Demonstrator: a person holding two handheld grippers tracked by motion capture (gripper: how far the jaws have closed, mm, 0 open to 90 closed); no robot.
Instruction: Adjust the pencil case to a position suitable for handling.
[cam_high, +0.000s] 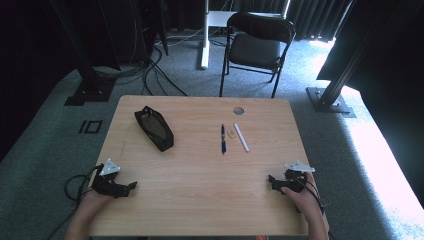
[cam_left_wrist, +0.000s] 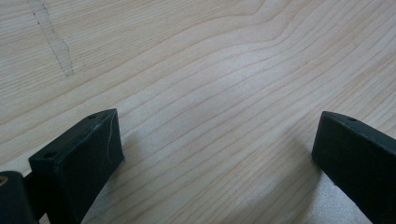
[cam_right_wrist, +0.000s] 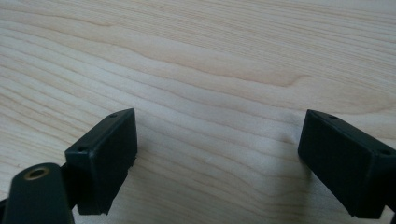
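The left gripper (cam_high: 131, 186) lies low at the near left corner of the table (cam_high: 200, 200), held in a hand (cam_high: 95, 200) whose forearm comes in from the near edge. Its jaws point toward the middle of the table, along the near edge, and in the left gripper view the left gripper (cam_left_wrist: 212, 154) has them spread wide with bare wood between them.

Beyond those jaws and a little to their right lies a black pouch (cam_high: 154, 128), well apart from them. Its long axis runs slantwise, from the far left to the near right, with the open mouth facing up.

Farther right, near the table's middle, a blue pen (cam_high: 223, 138) lies with its long axis running from near to far. Just beside it sits a small tan eraser (cam_high: 231, 134), and then a white stick (cam_high: 241, 137), tilted slightly, its far end leaning left. All three lie well beyond both pairs of jaws.

The right gripper (cam_high: 270, 181) rests at the near right corner in the other hand (cam_high: 305, 197), jaws pointing left toward the table's middle. In the right gripper view the right gripper (cam_right_wrist: 217, 154) has its jaws spread wide, gripping nothing, with wood grain between them.
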